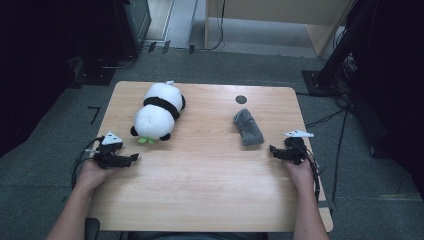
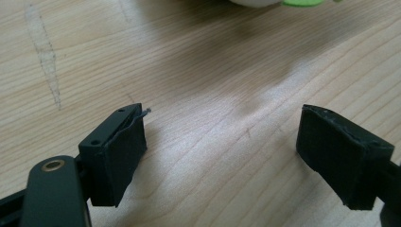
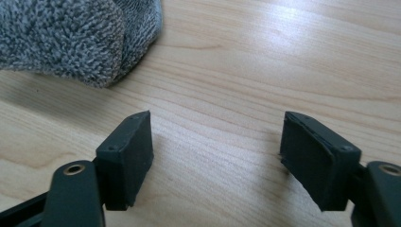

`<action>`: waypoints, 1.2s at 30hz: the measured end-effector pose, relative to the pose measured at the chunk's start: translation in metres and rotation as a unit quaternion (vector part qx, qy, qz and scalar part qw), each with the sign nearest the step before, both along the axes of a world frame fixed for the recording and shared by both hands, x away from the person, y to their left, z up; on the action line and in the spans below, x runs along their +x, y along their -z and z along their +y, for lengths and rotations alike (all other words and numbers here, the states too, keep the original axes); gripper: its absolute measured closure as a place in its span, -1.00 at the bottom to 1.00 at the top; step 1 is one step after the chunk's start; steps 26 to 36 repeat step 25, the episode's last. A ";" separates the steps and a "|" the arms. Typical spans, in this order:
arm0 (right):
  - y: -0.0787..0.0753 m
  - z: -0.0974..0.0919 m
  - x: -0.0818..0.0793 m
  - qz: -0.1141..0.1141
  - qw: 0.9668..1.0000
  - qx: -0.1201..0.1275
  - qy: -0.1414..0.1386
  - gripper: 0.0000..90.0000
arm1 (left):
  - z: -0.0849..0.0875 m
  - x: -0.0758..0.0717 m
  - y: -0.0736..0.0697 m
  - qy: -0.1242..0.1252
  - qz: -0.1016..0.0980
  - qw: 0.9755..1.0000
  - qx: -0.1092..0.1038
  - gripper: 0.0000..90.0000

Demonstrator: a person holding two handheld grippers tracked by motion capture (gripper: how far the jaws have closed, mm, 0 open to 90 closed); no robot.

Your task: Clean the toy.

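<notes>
High view: one wooden table (image 1: 200, 175), one panda plush (image 1: 159, 111) at far left, one grey sock (image 1: 247, 127) right of centre; left gripper (image 1: 133, 158) near the panda, right gripper (image 1: 272, 149) just beside the sock.
Left gripper view: two jaws spread, bare wood between; left gripper (image 2: 222, 142) empty.
Right gripper view: two jaws apart, nothing between; right gripper (image 3: 217, 146) empty, sock (image 3: 71, 38) ahead at left.

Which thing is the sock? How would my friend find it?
Look at the wooden table, on its right half. The sock lies there, just beyond the right gripper, which is open and not touching it. It is grey, fuzzy and folded, while the panda on the left is round, black and white.
</notes>
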State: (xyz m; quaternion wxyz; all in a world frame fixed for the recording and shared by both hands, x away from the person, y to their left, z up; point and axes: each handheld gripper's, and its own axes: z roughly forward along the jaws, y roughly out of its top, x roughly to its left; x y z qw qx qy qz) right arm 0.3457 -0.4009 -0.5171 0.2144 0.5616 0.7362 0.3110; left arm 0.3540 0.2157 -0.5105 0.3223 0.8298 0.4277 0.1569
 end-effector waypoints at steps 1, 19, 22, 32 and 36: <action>0.001 0.000 0.000 -0.005 1.000 0.001 0.000 -0.46 | -0.001 0.000 0.001 0.001 -0.002 1.000 -0.002 -0.63; 0.007 0.006 0.003 -0.023 1.000 0.006 0.012 -0.71 | -0.006 -0.005 0.006 -0.011 -0.026 1.000 -0.006 -0.71; 0.007 0.006 0.003 -0.023 1.000 0.007 0.014 -0.71 | -0.006 -0.005 0.006 -0.012 -0.026 1.000 -0.006 -0.71; 0.007 0.007 0.003 -0.023 1.000 0.007 0.014 -0.71 | -0.007 -0.005 0.006 -0.013 -0.026 1.000 -0.006 -0.71; 0.007 0.007 0.003 -0.023 1.000 0.007 0.014 -0.71 | -0.007 -0.005 0.006 -0.013 -0.026 1.000 -0.006 -0.71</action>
